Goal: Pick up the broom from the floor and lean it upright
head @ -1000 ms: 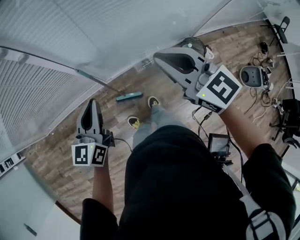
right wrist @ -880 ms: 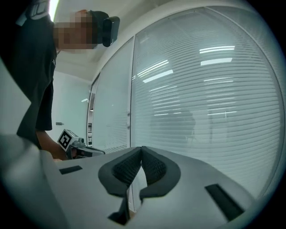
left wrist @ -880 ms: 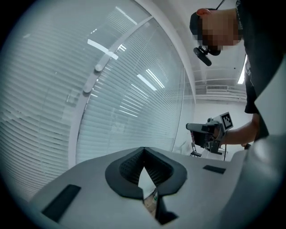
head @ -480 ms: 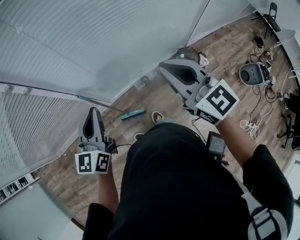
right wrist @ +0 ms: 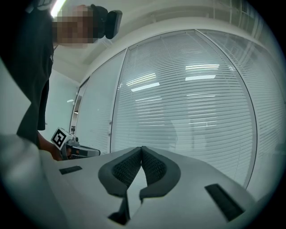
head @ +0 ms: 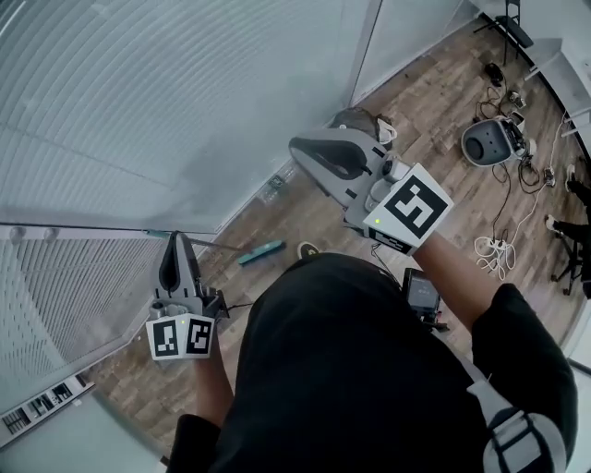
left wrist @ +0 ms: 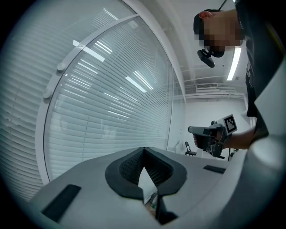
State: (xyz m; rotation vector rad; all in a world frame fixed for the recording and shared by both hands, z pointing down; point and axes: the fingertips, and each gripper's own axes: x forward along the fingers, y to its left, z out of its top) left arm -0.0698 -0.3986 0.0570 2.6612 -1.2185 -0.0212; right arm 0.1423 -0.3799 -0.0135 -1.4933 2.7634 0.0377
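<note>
The broom's teal head (head: 261,251) rests on the wood floor near the window wall. Its thin handle (head: 189,240) runs left toward the blinds, partly hidden behind my left gripper. My left gripper (head: 176,237) is held high at the left, pointing level at the blinds, shut and holding nothing. At upper centre my right gripper (head: 297,148) is also shut and holds nothing. In the left gripper view the jaws (left wrist: 143,150) meet at the tips, with the right gripper (left wrist: 210,132) beyond. The right gripper view shows closed jaws (right wrist: 141,148) and the left gripper (right wrist: 71,145).
White blinds (head: 185,92) cover the glass wall ahead. A dark bag (head: 355,120) sits at the wall's foot. A round grey device (head: 489,143), cables (head: 489,249) and a chair (head: 512,23) lie at the right. The person's shoe (head: 307,249) is beside the broom head.
Both grippers have risen, with the view tipping toward the blinds. The broom head stays at the same spot on the floor. Both jaws remain closed.
</note>
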